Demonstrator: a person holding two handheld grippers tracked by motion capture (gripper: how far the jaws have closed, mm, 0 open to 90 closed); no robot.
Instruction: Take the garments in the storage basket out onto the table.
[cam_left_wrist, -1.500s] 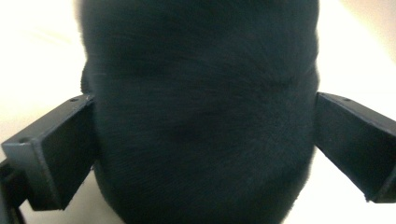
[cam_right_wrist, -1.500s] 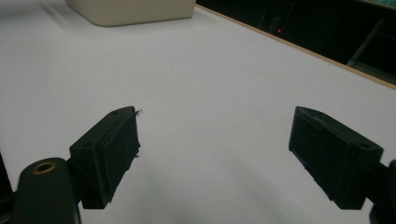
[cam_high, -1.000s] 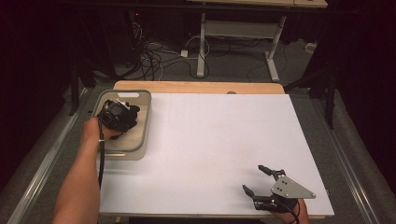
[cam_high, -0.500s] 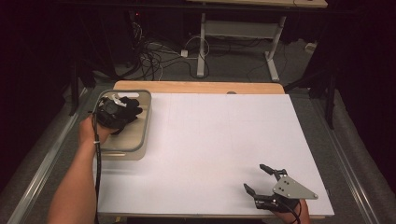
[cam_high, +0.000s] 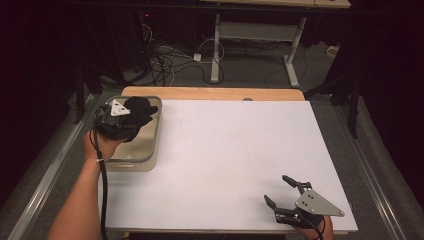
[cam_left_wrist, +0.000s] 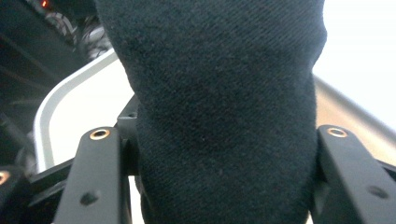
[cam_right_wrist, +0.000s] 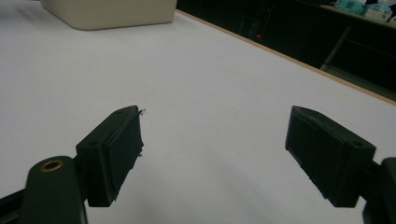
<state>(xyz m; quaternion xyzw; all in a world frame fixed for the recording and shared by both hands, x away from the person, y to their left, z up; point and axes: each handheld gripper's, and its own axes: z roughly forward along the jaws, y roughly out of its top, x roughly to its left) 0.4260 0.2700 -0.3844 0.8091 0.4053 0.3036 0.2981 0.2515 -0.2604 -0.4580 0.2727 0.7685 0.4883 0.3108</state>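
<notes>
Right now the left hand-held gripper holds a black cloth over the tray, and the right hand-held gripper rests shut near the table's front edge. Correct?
Not quite. The right hand-held gripper is open, its jaws wide apart in the right gripper view. The rest holds: the left hand-held gripper grips the black cloth over the tray.

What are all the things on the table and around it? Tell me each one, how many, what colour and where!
Table: one, white top with a wooden edge along the far side, middle of the high view.
Bin: one, beige with a grey rim, at the table's left edge.
Cloth: one, black, held above the bin.
Cables: a tangle, black and white, on the floor behind the table.
Desk frame: one, white legs, far back.
Left gripper: one, black, over the bin, shut on the cloth.
Right gripper: one, black, near right corner of the table, jaws apart and holding nothing.
Left forearm: one, bottom left.
</notes>
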